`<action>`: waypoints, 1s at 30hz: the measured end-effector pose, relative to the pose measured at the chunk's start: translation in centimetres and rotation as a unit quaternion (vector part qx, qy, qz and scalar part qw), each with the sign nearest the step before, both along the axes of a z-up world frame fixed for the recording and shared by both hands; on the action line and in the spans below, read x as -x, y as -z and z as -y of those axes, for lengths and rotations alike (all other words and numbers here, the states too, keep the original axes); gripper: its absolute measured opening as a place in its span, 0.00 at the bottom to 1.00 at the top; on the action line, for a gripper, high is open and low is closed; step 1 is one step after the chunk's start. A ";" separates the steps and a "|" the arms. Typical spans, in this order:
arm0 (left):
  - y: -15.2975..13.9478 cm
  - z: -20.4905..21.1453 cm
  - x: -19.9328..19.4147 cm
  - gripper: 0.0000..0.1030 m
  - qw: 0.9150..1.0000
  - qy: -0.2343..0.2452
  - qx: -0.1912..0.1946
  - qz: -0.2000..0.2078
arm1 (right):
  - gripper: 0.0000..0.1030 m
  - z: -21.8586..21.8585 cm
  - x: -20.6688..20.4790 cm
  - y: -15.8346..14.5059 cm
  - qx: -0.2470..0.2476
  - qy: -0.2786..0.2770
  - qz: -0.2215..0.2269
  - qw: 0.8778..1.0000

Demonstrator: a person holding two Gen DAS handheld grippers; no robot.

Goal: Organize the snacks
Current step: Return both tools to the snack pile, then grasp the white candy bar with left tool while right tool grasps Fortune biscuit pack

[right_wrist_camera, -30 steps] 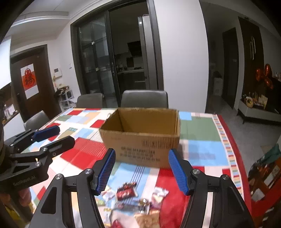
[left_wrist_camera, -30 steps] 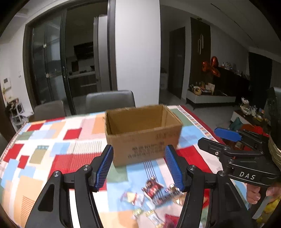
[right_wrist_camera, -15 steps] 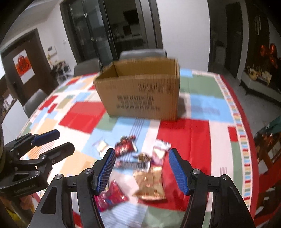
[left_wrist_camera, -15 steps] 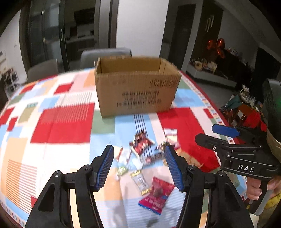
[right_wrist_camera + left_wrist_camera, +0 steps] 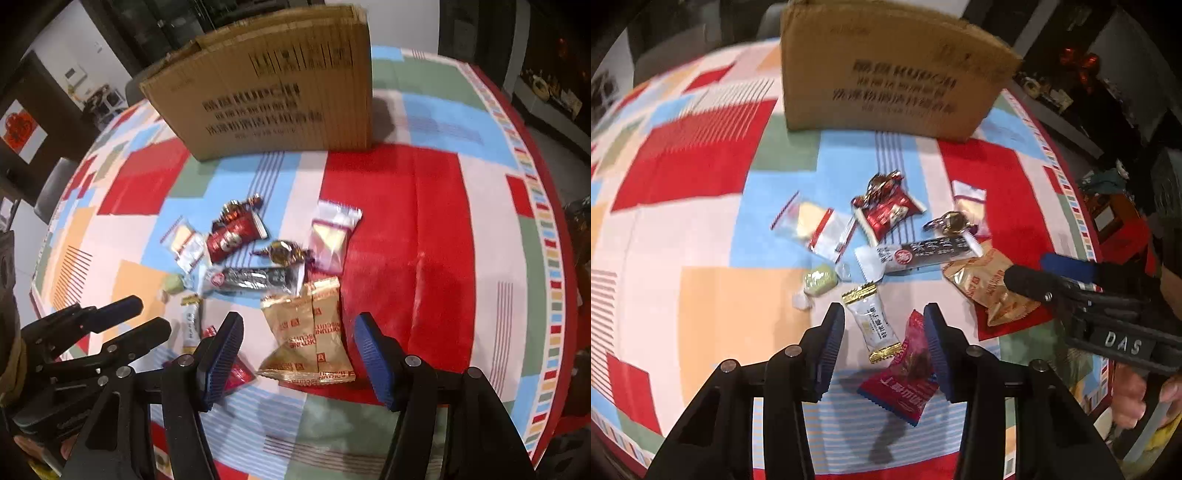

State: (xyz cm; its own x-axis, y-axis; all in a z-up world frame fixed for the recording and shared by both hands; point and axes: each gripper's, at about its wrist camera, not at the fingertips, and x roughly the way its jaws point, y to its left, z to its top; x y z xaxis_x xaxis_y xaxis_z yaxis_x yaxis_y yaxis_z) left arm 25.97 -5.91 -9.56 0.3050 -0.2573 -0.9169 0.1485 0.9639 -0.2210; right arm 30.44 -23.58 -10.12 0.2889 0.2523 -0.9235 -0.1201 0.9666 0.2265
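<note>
Several wrapped snacks lie on the patchwork tablecloth in front of a cardboard box (image 5: 886,74), which also shows in the right wrist view (image 5: 273,96). My left gripper (image 5: 884,332) is open, low over a white candy (image 5: 871,325) and a red packet (image 5: 905,376). My right gripper (image 5: 299,350) is open, low over a gold biscuit packet (image 5: 310,336), also in the left wrist view (image 5: 990,284). A dark bar (image 5: 923,254), a red wrapper (image 5: 886,214), clear bags (image 5: 816,225) and a green candy (image 5: 820,280) lie beyond.
The table edge (image 5: 554,332) curves round at the right, with dark furniture and the floor beyond. Grey chairs (image 5: 55,188) stand at the far left. Each gripper shows at the side of the other's view.
Both grippers have tipped down and dropped toward the snack pile. The box has slid to the top of each view. The jaws stay open.
</note>
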 end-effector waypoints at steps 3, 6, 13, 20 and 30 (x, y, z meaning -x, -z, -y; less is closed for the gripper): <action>0.8 -0.1 -0.5 0.39 1.000 -0.012 -0.003 -0.019 | 0.62 -0.1 -0.2 0.7 0.002 0.001 -0.015 1.000; 1.6 -0.1 -1.0 0.37 0.999 -0.022 -0.003 -0.037 | 0.62 -0.4 -0.3 1.1 0.008 -0.001 -0.022 1.000; 3.2 0.3 -1.6 0.34 0.997 -0.028 -0.010 -0.067 | 0.62 -0.3 -1.0 2.3 0.020 0.005 -0.039 0.999; 3.9 1.1 -1.6 0.31 0.996 -0.021 -0.035 -0.074 | 0.61 -0.7 -1.3 3.7 0.036 0.004 -0.057 0.998; 4.1 1.2 -1.7 0.19 0.997 -0.017 -0.045 -0.066 | 0.47 -2.1 -0.9 4.2 0.041 -0.001 -0.054 0.998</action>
